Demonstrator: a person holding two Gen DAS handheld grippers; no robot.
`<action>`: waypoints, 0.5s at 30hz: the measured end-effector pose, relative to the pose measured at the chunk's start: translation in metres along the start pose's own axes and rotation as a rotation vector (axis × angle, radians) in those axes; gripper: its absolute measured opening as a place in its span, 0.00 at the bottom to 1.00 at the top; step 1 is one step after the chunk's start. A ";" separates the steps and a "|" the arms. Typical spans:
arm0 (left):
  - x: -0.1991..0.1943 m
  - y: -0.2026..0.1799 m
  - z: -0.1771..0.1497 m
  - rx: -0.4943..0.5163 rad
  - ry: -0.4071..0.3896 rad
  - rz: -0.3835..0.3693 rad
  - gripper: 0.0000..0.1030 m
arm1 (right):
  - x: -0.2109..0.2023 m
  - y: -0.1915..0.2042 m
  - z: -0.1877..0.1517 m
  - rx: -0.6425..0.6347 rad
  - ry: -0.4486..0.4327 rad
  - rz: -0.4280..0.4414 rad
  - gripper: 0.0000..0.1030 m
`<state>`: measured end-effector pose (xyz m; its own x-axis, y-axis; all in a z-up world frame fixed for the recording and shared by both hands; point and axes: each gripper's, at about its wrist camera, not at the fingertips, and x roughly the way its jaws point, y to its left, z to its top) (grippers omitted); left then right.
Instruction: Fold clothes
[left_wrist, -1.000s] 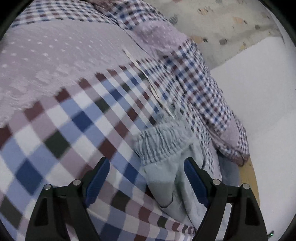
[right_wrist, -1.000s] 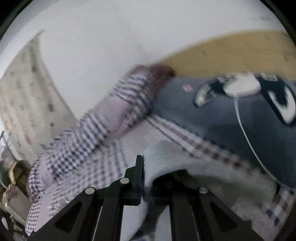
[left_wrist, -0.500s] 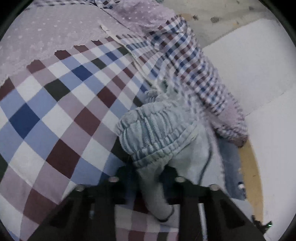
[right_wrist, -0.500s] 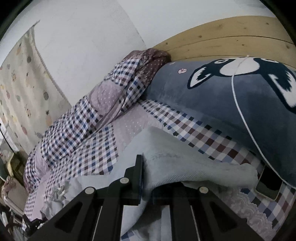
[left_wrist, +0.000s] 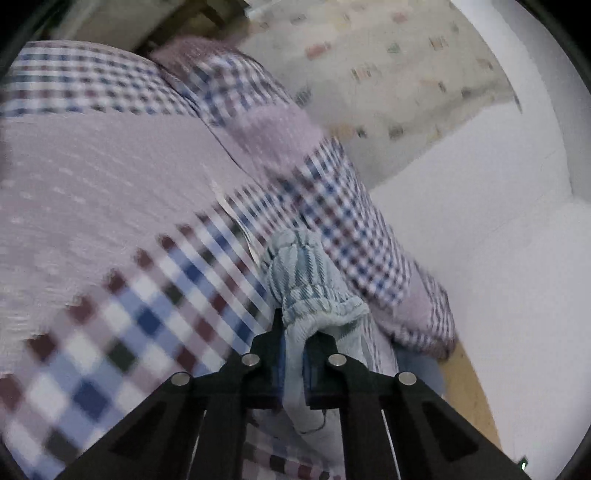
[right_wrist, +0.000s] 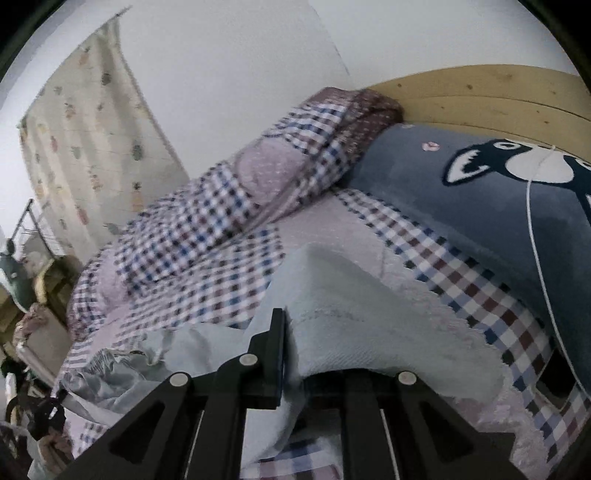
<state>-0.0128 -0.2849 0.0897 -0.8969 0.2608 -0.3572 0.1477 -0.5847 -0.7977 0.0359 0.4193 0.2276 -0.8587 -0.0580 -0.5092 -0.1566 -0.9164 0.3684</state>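
Note:
A pale blue garment with a gathered elastic waistband (left_wrist: 306, 280) is lifted off the checked bedspread (left_wrist: 140, 295). My left gripper (left_wrist: 293, 350) is shut on the cloth just below that waistband. In the right wrist view the same pale blue garment (right_wrist: 354, 317) drapes over my right gripper (right_wrist: 295, 354), which is shut on a fold of it; the right finger is hidden under the cloth. The garment's far end (right_wrist: 122, 365) trails in crumpled folds toward the lower left.
A rolled checked quilt (right_wrist: 229, 206) lies along the white wall. A grey-blue pillow with a cartoon animal (right_wrist: 498, 192) rests against the wooden headboard (right_wrist: 480, 96), with a white cord across it. A patterned curtain (right_wrist: 85, 147) hangs at the left.
The left gripper closed on the garment's waistband and has lifted it off the bedspread. The right gripper, still holding the cloth, has risen and steadied, so more of the bed shows.

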 end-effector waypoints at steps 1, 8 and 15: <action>-0.015 0.006 0.004 -0.016 -0.040 0.012 0.05 | -0.004 0.002 -0.003 0.005 -0.002 0.016 0.06; -0.062 0.049 0.025 -0.081 -0.119 0.108 0.05 | 0.001 0.005 -0.054 -0.022 0.146 0.008 0.09; -0.072 0.064 0.013 -0.071 -0.059 0.226 0.18 | -0.019 0.000 -0.100 -0.070 0.289 -0.066 0.20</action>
<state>0.0554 -0.3507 0.0706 -0.8601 0.0832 -0.5033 0.3743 -0.5674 -0.7334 0.1008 0.3808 0.1589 -0.6721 -0.0987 -0.7338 -0.1647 -0.9463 0.2781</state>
